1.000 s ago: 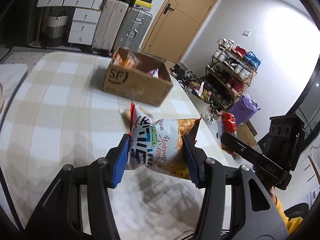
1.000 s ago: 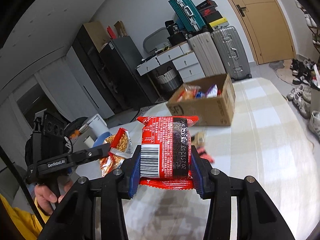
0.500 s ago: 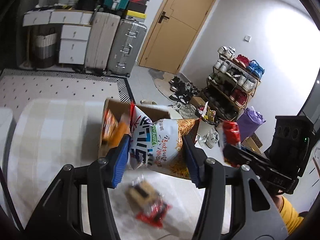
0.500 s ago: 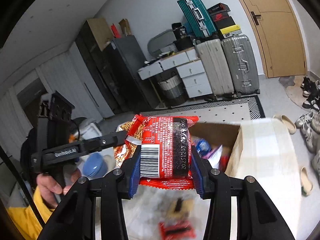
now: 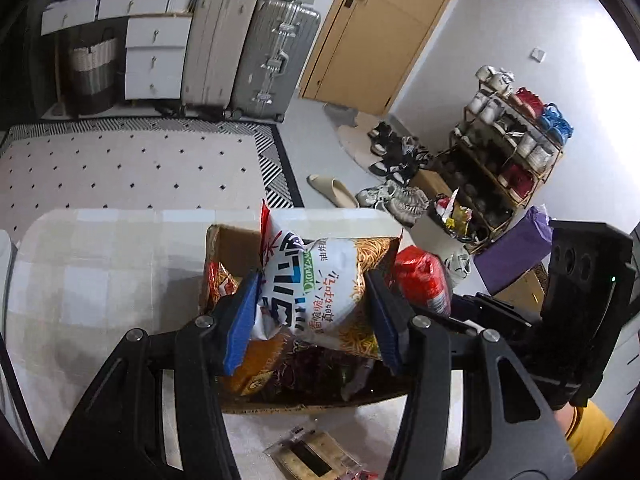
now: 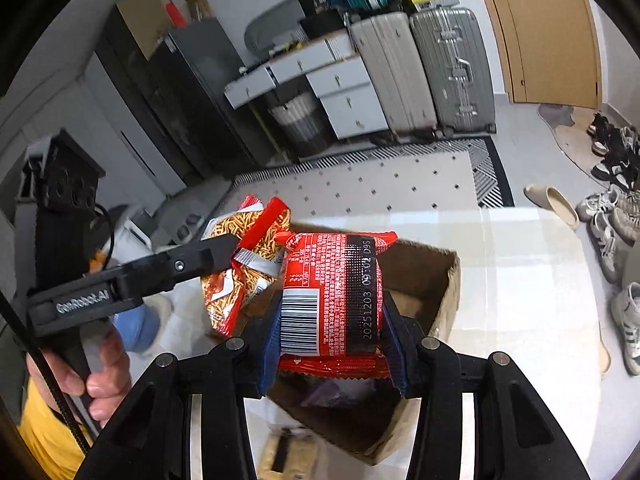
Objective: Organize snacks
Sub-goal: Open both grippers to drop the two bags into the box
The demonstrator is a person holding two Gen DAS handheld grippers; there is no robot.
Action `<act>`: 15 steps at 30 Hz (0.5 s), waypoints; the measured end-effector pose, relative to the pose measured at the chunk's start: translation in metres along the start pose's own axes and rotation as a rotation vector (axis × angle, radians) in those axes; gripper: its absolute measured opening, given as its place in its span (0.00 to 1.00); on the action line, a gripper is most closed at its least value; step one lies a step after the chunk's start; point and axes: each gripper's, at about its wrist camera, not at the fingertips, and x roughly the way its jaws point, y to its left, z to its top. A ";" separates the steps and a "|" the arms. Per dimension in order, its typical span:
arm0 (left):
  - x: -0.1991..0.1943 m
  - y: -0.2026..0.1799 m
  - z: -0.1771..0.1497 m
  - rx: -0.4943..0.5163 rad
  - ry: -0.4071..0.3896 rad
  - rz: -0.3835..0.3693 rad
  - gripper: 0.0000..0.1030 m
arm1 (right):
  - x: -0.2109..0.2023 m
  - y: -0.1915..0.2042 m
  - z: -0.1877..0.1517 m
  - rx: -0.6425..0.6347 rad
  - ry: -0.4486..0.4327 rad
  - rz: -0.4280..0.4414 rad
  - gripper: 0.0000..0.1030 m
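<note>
Now both packets hang over the open brown cardboard box [image 5: 230, 246], already part-filled: left gripper [image 5: 314, 316] fingers clamped on the white-and-orange noodle-snack bag [image 5: 320, 292], right gripper [image 6: 334, 338] fingers clamped on the red foil packet [image 6: 334, 292], drops pending, and a small clear-wrapped snack [image 5: 310, 454] waits on the tabletop just before the box.

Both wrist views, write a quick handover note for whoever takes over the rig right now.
Left gripper: jaws shut on the white and orange noodle-print snack bag, held over the open brown cardboard box.
Right gripper: jaws shut on the red barcoded snack packet, also above the box.
Done: some snacks already lie in the box.
Left: drop both in, then collect the loose tan packet on the table.
</note>
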 end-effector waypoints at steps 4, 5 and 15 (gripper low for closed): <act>0.025 0.004 0.005 -0.008 0.036 -0.002 0.48 | 0.007 -0.006 -0.001 -0.005 0.008 -0.019 0.43; 0.029 0.004 0.003 0.007 0.037 0.012 0.48 | 0.010 -0.008 0.000 -0.002 0.012 -0.024 0.43; 0.069 -0.015 0.006 0.054 0.083 0.012 0.48 | 0.022 -0.008 -0.007 -0.022 0.028 -0.052 0.43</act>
